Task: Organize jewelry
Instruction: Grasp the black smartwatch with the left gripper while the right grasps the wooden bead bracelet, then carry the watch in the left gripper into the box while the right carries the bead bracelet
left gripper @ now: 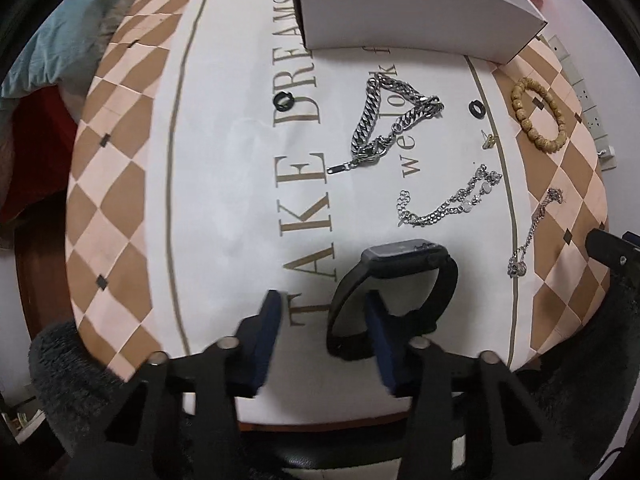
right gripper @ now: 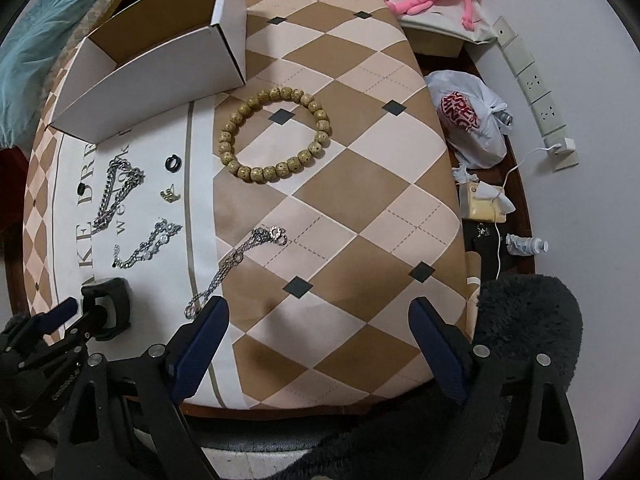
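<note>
The watch (left gripper: 400, 280) lies on the table (left gripper: 224, 200) at the left gripper (left gripper: 322, 320); its strap loops around the right pad, with one side of the strap between the half-spread jaws, nothing pinched. Counted: one watch, one bead bracelet (right gripper: 276, 134), three silver chains, two black rings, one box (right gripper: 152, 76). The right gripper (right gripper: 320, 320) hangs wide open above the cloth, empty, its left pad just beside the thin chain (right gripper: 236, 264).

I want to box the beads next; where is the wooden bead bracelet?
The wooden bead bracelet lies flat on the checkered border, just right of the white box, beyond the open right gripper.
</note>
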`<state>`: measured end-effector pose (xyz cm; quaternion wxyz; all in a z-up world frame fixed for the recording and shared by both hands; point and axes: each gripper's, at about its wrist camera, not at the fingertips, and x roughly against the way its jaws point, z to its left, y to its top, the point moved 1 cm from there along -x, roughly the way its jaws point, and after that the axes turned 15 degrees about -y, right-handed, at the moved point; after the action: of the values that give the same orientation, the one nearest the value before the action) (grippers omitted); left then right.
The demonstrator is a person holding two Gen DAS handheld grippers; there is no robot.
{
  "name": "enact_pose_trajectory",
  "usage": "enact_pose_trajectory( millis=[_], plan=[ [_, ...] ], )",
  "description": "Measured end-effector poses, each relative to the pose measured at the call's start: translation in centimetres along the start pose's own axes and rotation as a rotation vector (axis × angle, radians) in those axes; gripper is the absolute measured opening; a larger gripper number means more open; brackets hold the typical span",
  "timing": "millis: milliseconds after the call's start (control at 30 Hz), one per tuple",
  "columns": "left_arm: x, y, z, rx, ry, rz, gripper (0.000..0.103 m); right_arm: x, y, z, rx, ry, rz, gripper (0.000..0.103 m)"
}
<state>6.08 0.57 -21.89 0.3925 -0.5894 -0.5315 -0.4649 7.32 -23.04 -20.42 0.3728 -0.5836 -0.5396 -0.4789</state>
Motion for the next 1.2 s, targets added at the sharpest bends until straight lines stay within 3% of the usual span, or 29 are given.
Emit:
enact_pose_trajectory(
  millis=[100,167,233,567,733,867,900,967,1100,1200],
  plan=[
    [-0.1,0.0,-0.2,-0.018,-0.007,-0.025,0.023,-0.6,0.4,-0.2,-0.003,0.0,0.004,0.092],
    [-0.1,0.2,-0.6,-0.031,-0.009,-0.034,0.009,-0.8,0.7,-0.2,-0.003,0.001,0.007,0.091],
    [0.0,0.2,-0.6,-0.03,-0.004,-0.048,0.005,-1.0,1.0,-0.1,0.0,0.002,0.01,0.088],
    [4.7,1.3,2.3,0.039,0.015,-0.143,0.003,-2.3,5.7,-1.6,-0.153,0.065,-0.015,0.082],
    [5.7,3.0,3.2,0.053,0.021,-0.172,0.003,-4.0,8.4,-1.3,-0.187,0.04,-0.022,0.065],
    [5.0,4.7,2.9,0.053,0.001,-0.172,0.003,-4.0,9.1,-0.2,-0.152,-0.014,-0.067,0.04],
    [4.9,4.8,2.8,0.061,-0.028,-0.173,0.003,-4.0,9.0,0.0,-0.146,-0.015,-0.081,0.026],
    [4.7,5.6,2.5,0.088,-0.06,-0.18,0.004,-4.0,9.0,0.1,-0.135,-0.004,-0.093,0.009],
    [5.0,5.2,2.7,0.125,-0.111,-0.167,0.006,-3.6,7.8,-0.1,-0.128,0.076,-0.092,0.009],
    [5.6,4.0,2.5,0.116,-0.083,-0.168,0.009,-2.4,6.4,-0.1,-0.112,0.113,-0.111,0.009]
  ],
)
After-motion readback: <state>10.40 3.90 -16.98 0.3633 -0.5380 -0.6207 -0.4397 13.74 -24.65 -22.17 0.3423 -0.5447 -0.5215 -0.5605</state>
